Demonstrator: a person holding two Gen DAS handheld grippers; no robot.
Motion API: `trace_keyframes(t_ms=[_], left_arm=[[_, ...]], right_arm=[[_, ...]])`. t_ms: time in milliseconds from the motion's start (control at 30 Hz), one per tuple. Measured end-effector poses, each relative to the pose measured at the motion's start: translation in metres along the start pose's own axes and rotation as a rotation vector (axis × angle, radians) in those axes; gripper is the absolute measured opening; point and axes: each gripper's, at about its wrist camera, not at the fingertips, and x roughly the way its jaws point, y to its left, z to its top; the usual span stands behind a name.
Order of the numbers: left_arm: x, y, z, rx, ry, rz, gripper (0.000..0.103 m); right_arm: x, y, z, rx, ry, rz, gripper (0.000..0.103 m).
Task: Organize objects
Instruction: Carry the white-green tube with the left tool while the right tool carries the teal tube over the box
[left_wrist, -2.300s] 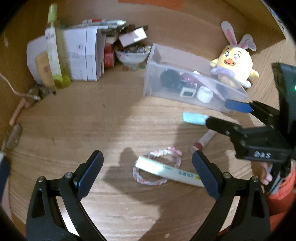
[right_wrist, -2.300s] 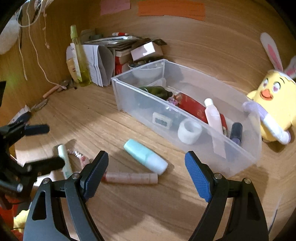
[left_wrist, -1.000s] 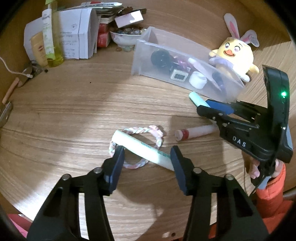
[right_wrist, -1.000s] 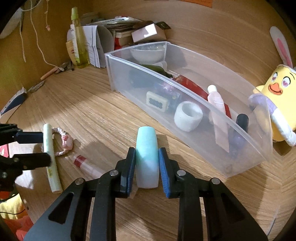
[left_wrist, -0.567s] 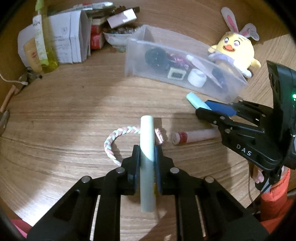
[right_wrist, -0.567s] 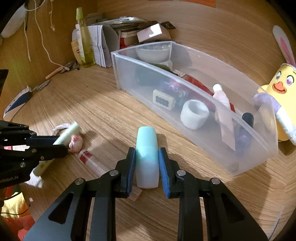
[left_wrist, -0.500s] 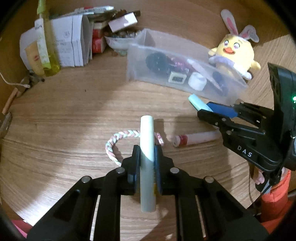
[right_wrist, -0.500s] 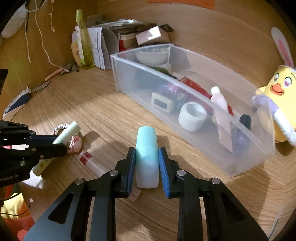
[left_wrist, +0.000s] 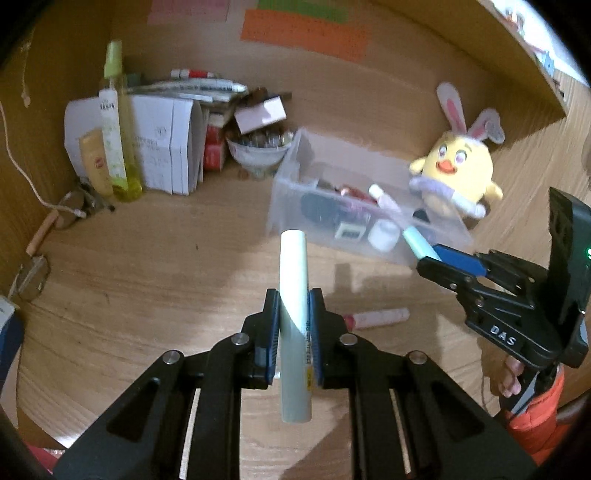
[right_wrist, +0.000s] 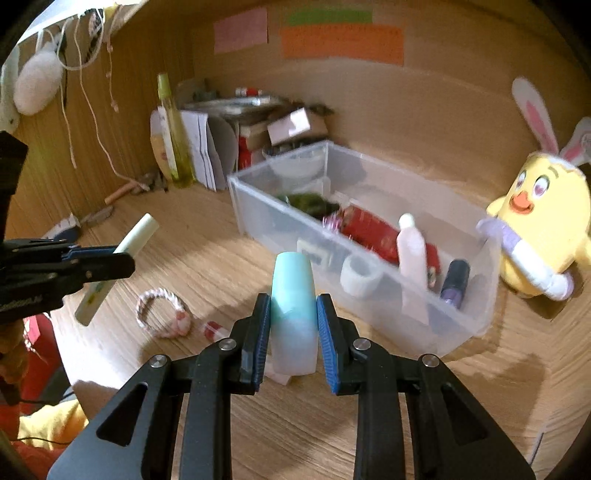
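In the left wrist view the left gripper (left_wrist: 291, 325) is clamped on a pale green tube (left_wrist: 293, 291), which stands lengthwise between the pads and juts toward the middle of the frame. 1 second ago the same jaws stood wide apart around that tube as it lay on the counter (left_wrist: 147, 258) across a pink-and-white braided bracelet; half a second ago they were already pinched on it, low over the wood. Now the tube is off the counter and the bracelet has dropped out of this view. A pink tube with a red cap (left_wrist: 376, 318) lies on the wood right of the pads.

In the right wrist view the right gripper (right_wrist: 293, 325) is closed on a mint-blue tube (right_wrist: 293, 295), the same hold as 1 second ago, but the tube now rides higher and its tip overlaps the near wall of the clear plastic bin (right_wrist: 406, 306) at centre right. The bin holds a red pouch, a white bottle, a white ring-shaped piece, a dark small bottle and other small things. The braided bracelet (right_wrist: 162, 312) lies on the counter at lower left, with the red cap just to its right. At the left edge the other gripper carries its pale tube clear of the wood.

A yellow chick plush (right_wrist: 543, 221) with rabbit ears sits at the bin's right end, touching it.
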Motion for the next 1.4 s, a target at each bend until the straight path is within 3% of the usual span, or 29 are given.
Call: trace_keyframes(t_ms=[400,800,1133,1400], left_arm=[[-0.012,-0.014,0.039,0.043,-0.097,-0.021,0.015],[0.000,-0.021,0.082,0.034,-0.142,-0.077,0.015],[0.023,-0.030,0.106,0.042,-0.135,-0.100,0.015],[0.054,-0.039,0.117,0.047,-0.080,-0.122,0.015]], right_arm=[[-0.023,-0.014,0.022,0.038,-0.092,-0.021,0.023],[-0.048,-0.038,0.043,0.085,-0.186,-0.072,0.023],[-0.036,-0.061,0.060,0.094,-0.179,-0.124,0.023],[-0.017,-0.078,0.062,0.133,-0.151,-0.119,0.023]])
